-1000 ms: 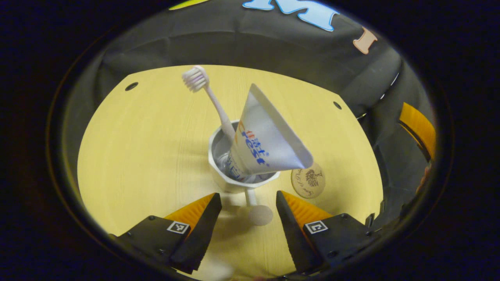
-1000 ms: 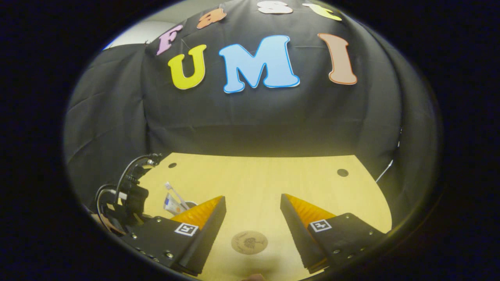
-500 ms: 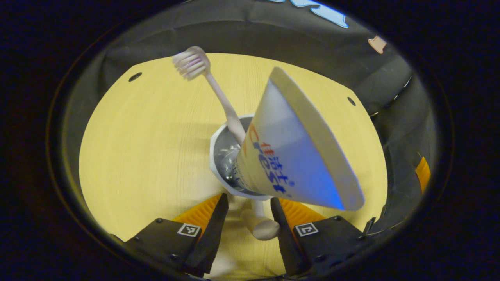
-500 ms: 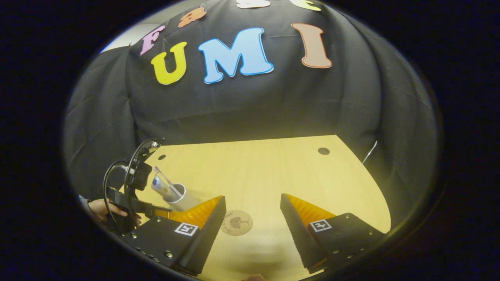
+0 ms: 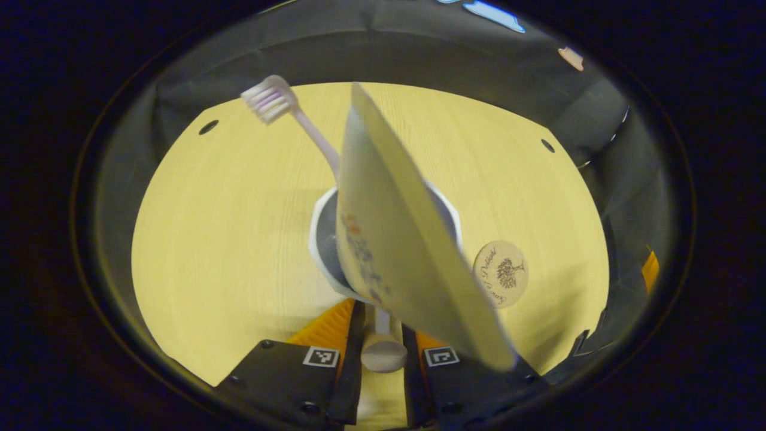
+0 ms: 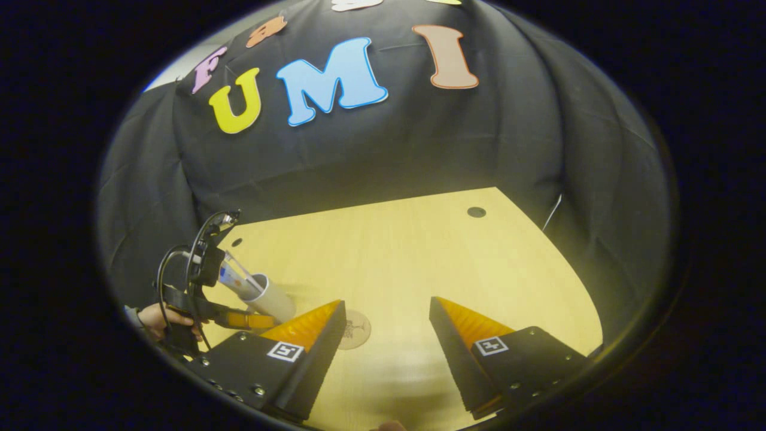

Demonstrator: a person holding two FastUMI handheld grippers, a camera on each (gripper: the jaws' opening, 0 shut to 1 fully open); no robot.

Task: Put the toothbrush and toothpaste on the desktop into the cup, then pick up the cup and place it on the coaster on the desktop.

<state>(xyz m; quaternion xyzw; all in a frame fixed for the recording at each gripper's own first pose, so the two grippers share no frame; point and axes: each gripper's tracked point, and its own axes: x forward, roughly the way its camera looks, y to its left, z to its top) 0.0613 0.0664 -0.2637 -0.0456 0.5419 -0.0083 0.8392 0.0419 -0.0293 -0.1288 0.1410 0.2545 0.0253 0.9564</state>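
Left gripper view: wooden desktop point(image 5: 209, 239) bears a white cup point(image 5: 320, 239) holding a toothpaste tube point(image 5: 401, 251), its lettering blurred, and a toothbrush point(image 5: 287, 114). Left gripper point(image 5: 379, 341) clamps the cup's handle point(image 5: 383, 353). An engraved coaster point(image 5: 501, 273) lies just beside. Right gripper point(image 6: 388, 323) gapes wide.

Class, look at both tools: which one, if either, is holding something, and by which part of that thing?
The left tool is shut on the cup, gripping its handle with the round knob end. The right tool is open, holding nothing.

One cup point(image 5: 323, 239), one toothbrush point(image 5: 272, 102), seemingly one toothpaste tube point(image 5: 401, 251), one coaster point(image 5: 501, 273)
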